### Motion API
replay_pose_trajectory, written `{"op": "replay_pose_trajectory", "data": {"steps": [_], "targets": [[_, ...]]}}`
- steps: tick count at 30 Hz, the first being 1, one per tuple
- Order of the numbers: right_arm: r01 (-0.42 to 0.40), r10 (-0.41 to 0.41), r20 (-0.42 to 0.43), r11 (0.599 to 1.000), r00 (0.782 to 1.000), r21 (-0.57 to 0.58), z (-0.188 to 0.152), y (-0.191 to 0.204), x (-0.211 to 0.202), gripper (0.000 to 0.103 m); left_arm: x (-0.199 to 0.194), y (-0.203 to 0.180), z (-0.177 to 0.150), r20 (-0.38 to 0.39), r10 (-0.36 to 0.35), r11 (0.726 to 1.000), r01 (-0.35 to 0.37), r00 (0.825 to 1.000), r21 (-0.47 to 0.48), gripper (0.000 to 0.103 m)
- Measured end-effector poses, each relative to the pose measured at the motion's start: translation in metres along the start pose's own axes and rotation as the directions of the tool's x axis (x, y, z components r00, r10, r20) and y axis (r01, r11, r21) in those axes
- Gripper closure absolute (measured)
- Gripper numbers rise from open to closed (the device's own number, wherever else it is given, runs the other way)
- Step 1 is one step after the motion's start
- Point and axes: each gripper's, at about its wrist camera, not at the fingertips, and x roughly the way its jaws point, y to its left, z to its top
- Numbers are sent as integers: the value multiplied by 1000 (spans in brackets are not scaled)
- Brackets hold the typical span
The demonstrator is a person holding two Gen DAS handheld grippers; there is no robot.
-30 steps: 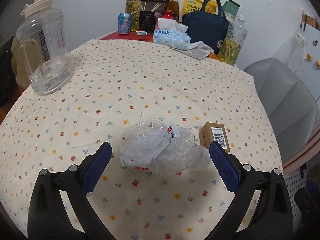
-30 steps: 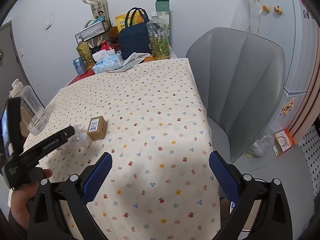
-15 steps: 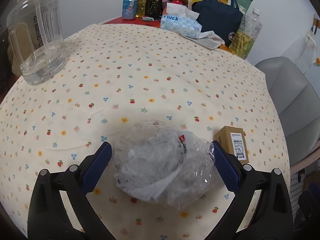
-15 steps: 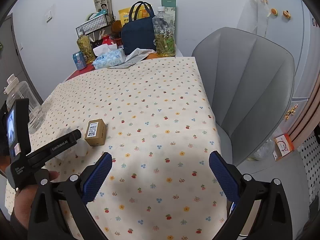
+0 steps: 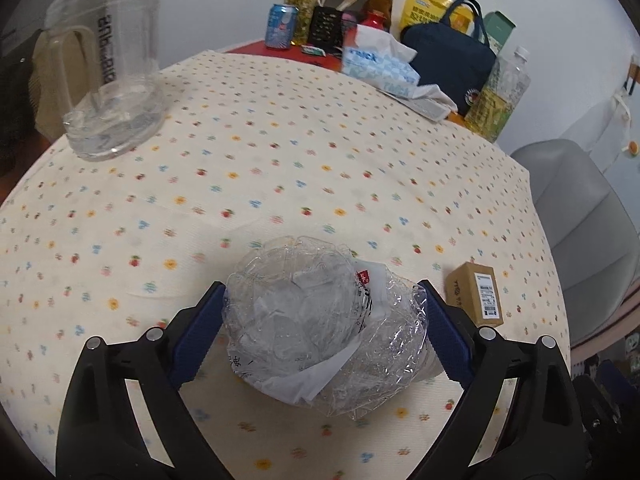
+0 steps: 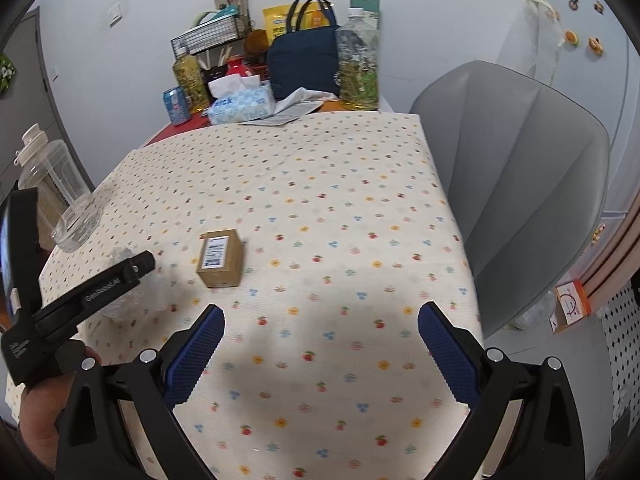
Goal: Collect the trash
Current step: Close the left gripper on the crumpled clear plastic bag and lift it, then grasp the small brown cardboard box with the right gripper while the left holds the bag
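L gripper (image 5: 322,328) sits low at bottom centre of the left wrist view, jaws spread w/ blue ribbed pads either side of the crumpled clear plastic wrapper (image 5: 320,320), touching or nearly so; firm grip can't be told. Wrapper glossy, wrinkled, white printed label, lying on floral tablecloth (image 5: 280,168). R gripper (image 6: 320,354) hovers over cloth, jaws wide, nothing between. Small cardboard box (image 6: 220,258) mid-left of the right wrist view.

Plastic wad (image 5: 320,320) on tablecloth (image 5: 280,160) btwn left claw (image 5: 322,330) fingers; box (image 5: 476,300) just right.

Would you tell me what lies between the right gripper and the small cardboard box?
Only bare flowered tablecloth, seen in the right wrist view, separates the open right gripper from the cardboard box.
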Motion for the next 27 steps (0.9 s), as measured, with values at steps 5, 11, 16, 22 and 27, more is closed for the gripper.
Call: {"op": "replay_pose_trajectory", "data": {"steps": [5,11,16,22,27], "targets": [[-17,17,-1,999,1000,-28,5,20,6,8,-13,23,6,34,28,999,-27,999,-29,11],[-25,25,-10,997,1000,-68,10,48,20,8,-22,58,9,55,66,995,-62,996,-72,11],[-19,17,-32,996,999,-91,14,65,38,9,-20,77,9,52,82,992,-77,995,-98,11],[-16,11,-56,994,998,-105,19,77,60,13,-16,87,7,48,92,990,-86,995,-112,11],[-37,27,-94,993,995,-109,18,83,76,46,-7,85,7,38,99,989,-94,994,-118,11]]}}
